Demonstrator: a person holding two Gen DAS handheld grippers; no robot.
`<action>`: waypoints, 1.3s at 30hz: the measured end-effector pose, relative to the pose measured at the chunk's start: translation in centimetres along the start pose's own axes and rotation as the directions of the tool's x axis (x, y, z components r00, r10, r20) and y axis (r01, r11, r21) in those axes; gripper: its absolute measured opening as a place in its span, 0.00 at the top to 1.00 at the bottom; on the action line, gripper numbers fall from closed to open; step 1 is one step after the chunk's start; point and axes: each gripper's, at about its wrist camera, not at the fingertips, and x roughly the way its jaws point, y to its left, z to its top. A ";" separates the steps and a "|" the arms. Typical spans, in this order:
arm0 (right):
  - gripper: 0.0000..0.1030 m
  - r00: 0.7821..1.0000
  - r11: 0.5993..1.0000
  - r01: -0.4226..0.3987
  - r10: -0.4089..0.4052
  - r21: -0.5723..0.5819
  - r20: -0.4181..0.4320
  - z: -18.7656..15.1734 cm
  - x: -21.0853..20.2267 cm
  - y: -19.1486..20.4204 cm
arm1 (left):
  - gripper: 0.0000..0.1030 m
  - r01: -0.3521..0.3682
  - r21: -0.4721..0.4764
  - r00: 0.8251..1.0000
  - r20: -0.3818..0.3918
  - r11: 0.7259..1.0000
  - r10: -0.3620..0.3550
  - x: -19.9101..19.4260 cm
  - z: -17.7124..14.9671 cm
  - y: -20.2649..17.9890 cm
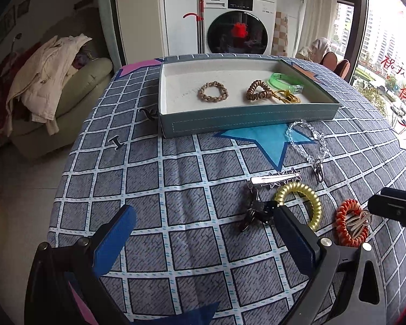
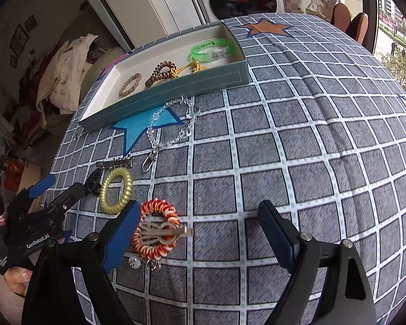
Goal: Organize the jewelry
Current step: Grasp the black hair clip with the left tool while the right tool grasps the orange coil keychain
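1. Left wrist view: the left gripper (image 1: 203,227) stands wide open and empty, tilted down over the checked cloth (image 1: 176,178). Its right finger hides part of the gold coil band (image 1: 303,203) and the dark clip (image 1: 253,211); the orange coil band (image 1: 350,223) lies beside them. The tray (image 1: 246,124) holds three bracelets.
2. Right wrist view: the right gripper (image 2: 200,233) is wide open, holding nothing; the orange coil band (image 2: 155,230) lies just inside its left finger. The clear bead chain (image 2: 173,124) touches the tray (image 2: 176,92).

Black tongs (image 2: 199,233), blue finger pads (image 2: 121,233)
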 end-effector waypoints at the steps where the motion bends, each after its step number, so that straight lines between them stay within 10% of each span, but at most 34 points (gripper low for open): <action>1: 0.12 1.000 1.000 -0.004 0.004 0.012 0.001 -0.3 -0.1 -0.1 | 0.00 -0.001 -0.002 1.000 -0.004 1.000 0.001 0.1 -0.1 0.0; 8: 0.17 0.999 0.998 -0.034 0.033 0.047 0.029 -1.2 -0.5 0.2 | 0.00 0.007 -0.005 1.000 -0.005 1.000 -0.007 0.4 0.2 -0.5; 20: 0.72 0.996 0.991 -0.090 0.088 0.103 0.029 -1.6 0.2 0.3 | 0.00 0.021 0.006 0.999 -0.029 1.000 -0.021 1.3 0.2 -1.3; 32: 0.87 0.991 0.990 -0.122 0.117 0.068 0.068 -1.4 -0.9 0.7 | 0.55 0.055 0.040 0.998 -0.033 0.998 -0.054 1.3 0.0 -1.6; 39: 0.89 0.985 0.986 -0.151 0.145 0.063 0.091 -0.7 -1.6 0.7 | 0.58 0.112 -0.007 0.993 -0.032 0.994 -0.112 0.9 0.0 -0.5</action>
